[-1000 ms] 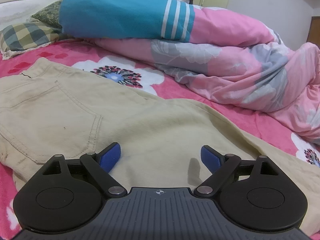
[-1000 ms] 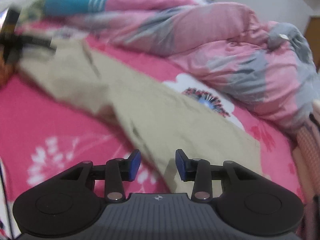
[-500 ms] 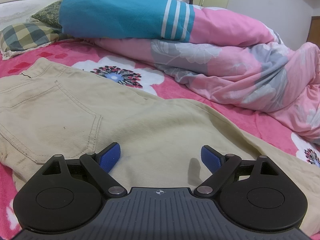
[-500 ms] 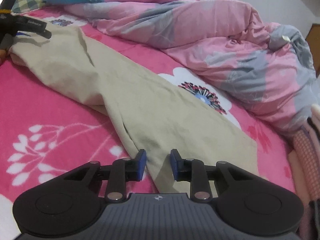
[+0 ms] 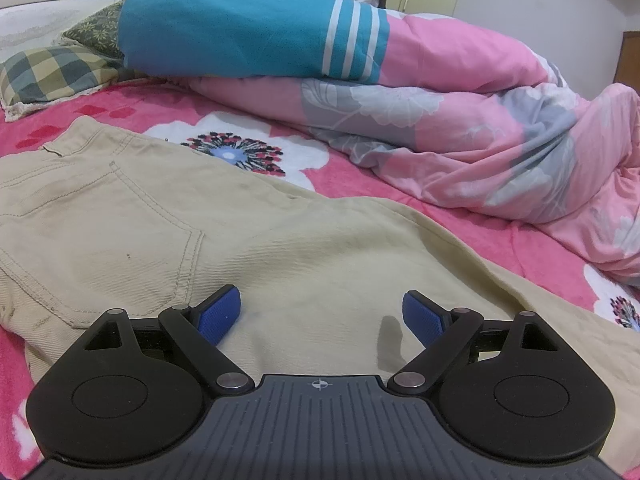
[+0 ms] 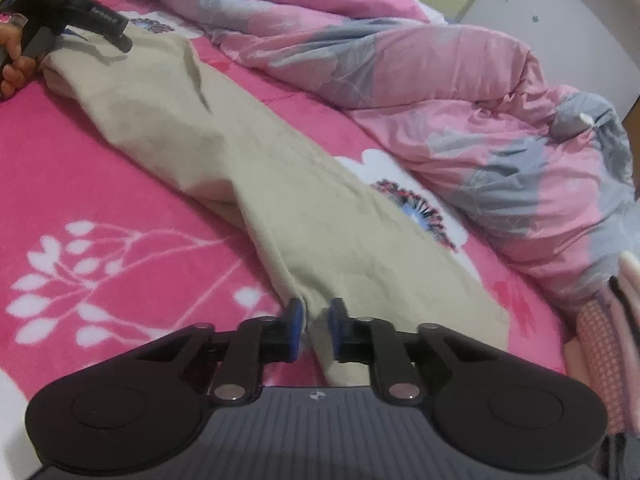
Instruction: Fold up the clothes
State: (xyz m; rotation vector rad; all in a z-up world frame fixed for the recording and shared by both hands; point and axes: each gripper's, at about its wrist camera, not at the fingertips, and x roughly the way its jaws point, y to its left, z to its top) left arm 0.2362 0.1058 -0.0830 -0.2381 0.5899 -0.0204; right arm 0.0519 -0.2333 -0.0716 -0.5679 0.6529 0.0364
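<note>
The beige cotton trousers are spread along the pink floral bed sheet. The right gripper, its jaws just closed, is pinched on a leg hem, and that thin hold could slip when lifted. The left gripper is held wide over the seat. A rumpled pink-and-grey quilt crowds the far side.

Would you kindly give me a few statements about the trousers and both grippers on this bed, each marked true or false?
1. The right hand-held gripper has pinched the hem end of the beige trousers. True.
2. The left hand-held gripper is clamped on the back pocket. False: its jaws stand wide open over the cloth beside the pocket.
3. The trousers lie on a pink floral bedsheet. True.
4. The pink quilt covers the trousers. False: it is bunched up behind them.
</note>
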